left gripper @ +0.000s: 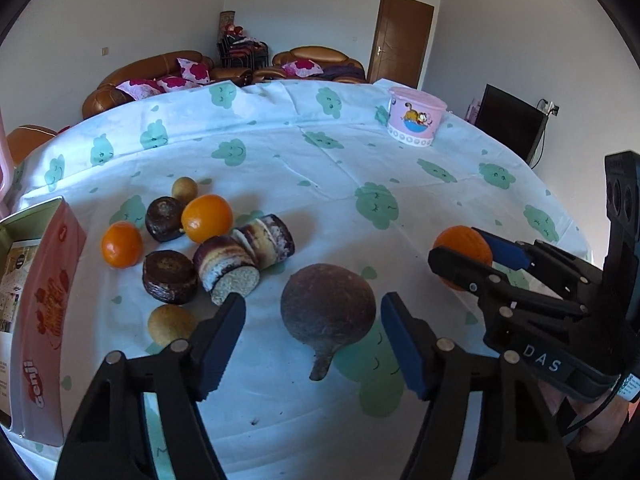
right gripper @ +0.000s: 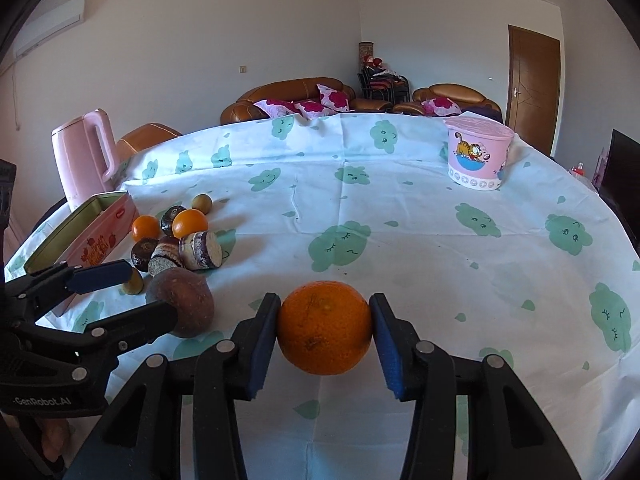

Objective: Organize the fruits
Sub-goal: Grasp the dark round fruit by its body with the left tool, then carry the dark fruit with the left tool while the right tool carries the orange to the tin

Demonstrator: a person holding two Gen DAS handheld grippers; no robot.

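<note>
My right gripper (right gripper: 325, 336) is shut on an orange (right gripper: 325, 328), held just above the tablecloth; it also shows in the left wrist view (left gripper: 466, 258). My left gripper (left gripper: 314, 340) is open, its jaws on either side of a brown round fruit with a stem (left gripper: 328, 308), not touching it; the fruit also shows in the right wrist view (right gripper: 182, 304). To the left lie two oranges (left gripper: 122, 245) (left gripper: 207, 218), several dark chocolate-coated cakes (left gripper: 170, 278), a cut roll (left gripper: 244, 254) and two small yellow-brown fruits (left gripper: 170, 323) (left gripper: 185, 189).
An open pink tin box (left gripper: 44, 312) stands at the left table edge. A pink lidded tub (left gripper: 416, 120) stands at the far right. A pink kettle (right gripper: 86, 156) stands behind the box. The tablecloth (right gripper: 400, 240) covers the round table.
</note>
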